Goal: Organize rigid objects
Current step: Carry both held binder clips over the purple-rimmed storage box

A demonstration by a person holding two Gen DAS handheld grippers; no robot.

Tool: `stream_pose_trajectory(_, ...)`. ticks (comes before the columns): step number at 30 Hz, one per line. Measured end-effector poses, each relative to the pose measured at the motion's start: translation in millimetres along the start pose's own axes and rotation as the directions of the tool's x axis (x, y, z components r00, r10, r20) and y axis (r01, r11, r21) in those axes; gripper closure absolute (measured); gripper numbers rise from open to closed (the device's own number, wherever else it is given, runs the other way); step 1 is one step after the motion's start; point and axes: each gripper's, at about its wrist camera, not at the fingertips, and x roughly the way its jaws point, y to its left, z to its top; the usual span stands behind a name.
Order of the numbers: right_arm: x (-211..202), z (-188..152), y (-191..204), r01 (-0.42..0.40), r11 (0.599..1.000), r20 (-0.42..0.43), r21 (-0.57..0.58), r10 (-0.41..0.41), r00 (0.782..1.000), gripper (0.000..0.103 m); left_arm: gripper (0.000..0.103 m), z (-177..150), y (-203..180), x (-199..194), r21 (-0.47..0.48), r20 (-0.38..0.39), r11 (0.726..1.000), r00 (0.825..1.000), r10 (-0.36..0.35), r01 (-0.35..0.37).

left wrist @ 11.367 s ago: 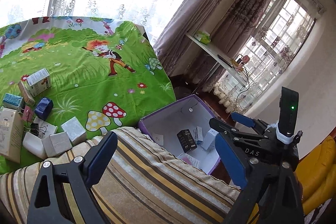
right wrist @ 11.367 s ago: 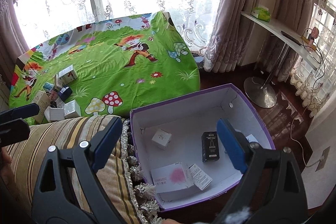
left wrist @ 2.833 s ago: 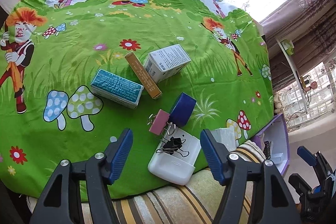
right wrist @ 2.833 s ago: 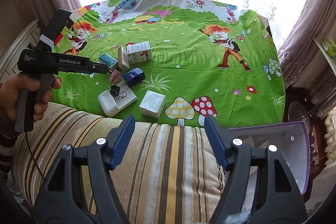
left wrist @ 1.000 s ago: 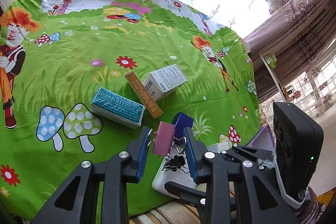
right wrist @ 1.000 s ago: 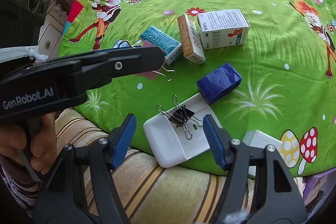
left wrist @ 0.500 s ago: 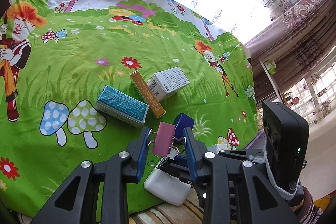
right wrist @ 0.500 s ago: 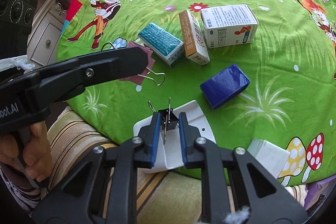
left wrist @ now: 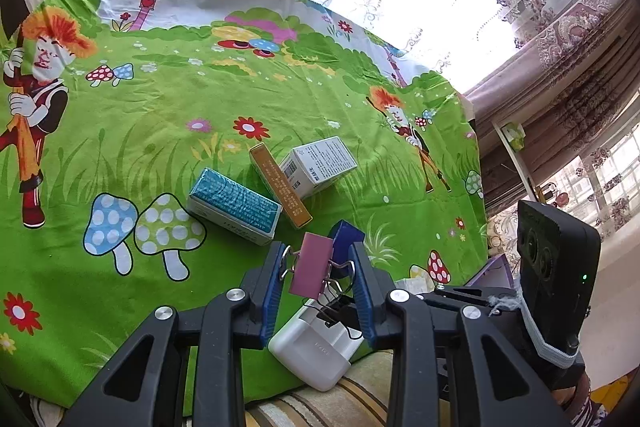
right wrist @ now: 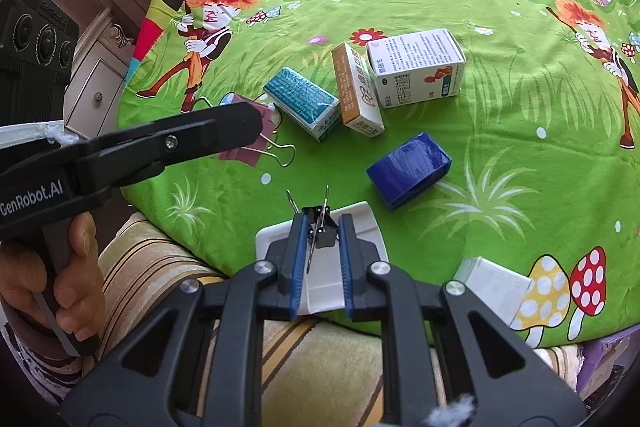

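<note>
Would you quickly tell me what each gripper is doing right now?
Left gripper: shut on the pink binder clip.
Right gripper: shut on the black binder clip.

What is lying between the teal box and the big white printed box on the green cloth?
A narrow orange box lies between the teal box and the white printed box, clearest in the right wrist view.

The left gripper [right wrist: 240, 131] body carries the white marking "GenRobot.AI", while the printed text on the white medicine box [right wrist: 416, 67] is too small to read.
</note>
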Motion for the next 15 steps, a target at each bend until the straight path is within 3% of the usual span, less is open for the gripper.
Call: stream_pose_trajectory(15,-62.5,-28.4,-14.3,0.051,0.998,0.118,0.048,-0.056,0.991,0.084,0.069,-10.1,-36.5,-15.9,0.014,0.021,0.999,0.999,-0.037,0.036)
